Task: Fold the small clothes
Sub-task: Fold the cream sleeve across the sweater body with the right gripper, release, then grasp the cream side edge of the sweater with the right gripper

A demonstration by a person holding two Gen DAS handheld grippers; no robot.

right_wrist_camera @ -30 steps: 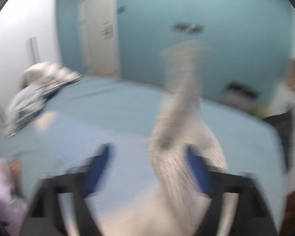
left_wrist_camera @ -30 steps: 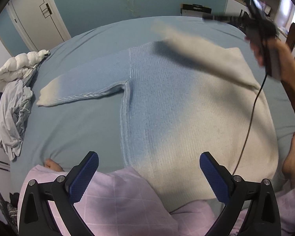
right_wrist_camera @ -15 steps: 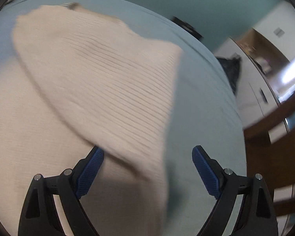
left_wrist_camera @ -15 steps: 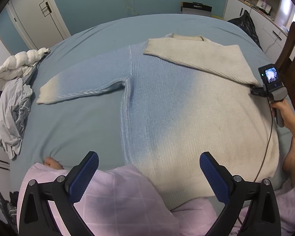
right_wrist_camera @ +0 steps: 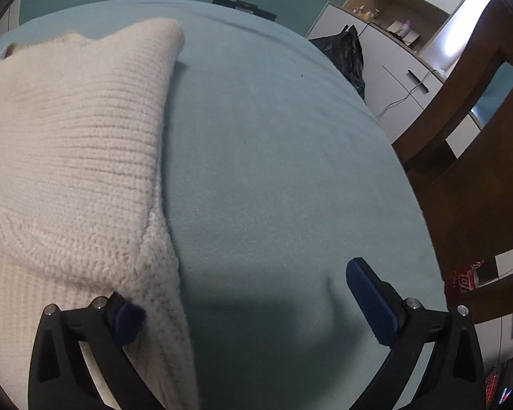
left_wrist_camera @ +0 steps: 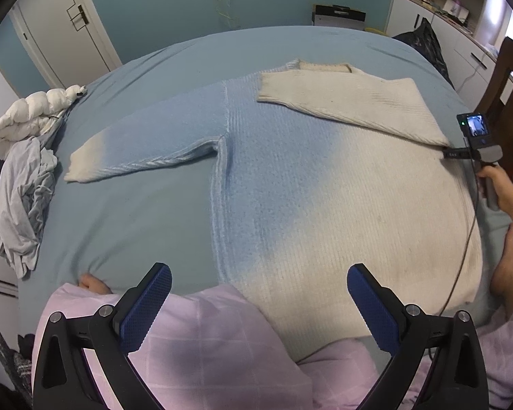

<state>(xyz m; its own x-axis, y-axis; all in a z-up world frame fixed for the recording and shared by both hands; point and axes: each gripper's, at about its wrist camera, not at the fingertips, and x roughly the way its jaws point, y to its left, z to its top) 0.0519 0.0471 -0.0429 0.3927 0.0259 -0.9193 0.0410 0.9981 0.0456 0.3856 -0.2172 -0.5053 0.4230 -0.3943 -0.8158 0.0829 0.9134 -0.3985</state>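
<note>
**Sweater flat on the bed, one sleeve folded in**

The sweater (left_wrist_camera: 290,184), blue fading to cream, lies spread flat across the middle of the bed (left_wrist_camera: 119,225), its hem at the near edge and its collar toward the far edge. Its cream sleeve (left_wrist_camera: 345,102) is folded across the chest, cuff near the collar. The blue sleeve (left_wrist_camera: 147,150) stretches out flat toward the bed's left edge.

The right gripper (right_wrist_camera: 246,294) sits low at the sweater's right edge, by the fold of the cream sleeve. Its jaws are opening, very wide; the left finger lies partly under the knit edge, the right over bare sheet, and neither pad presses on cloth. The left gripper (left_wrist_camera: 259,294) hangs over the near edge, above the hem and the person's pink-clad legs (left_wrist_camera: 195,341), jaws wide and empty.

A pile of clothes (left_wrist_camera: 24,177) lies at the bed's left edge.
</note>
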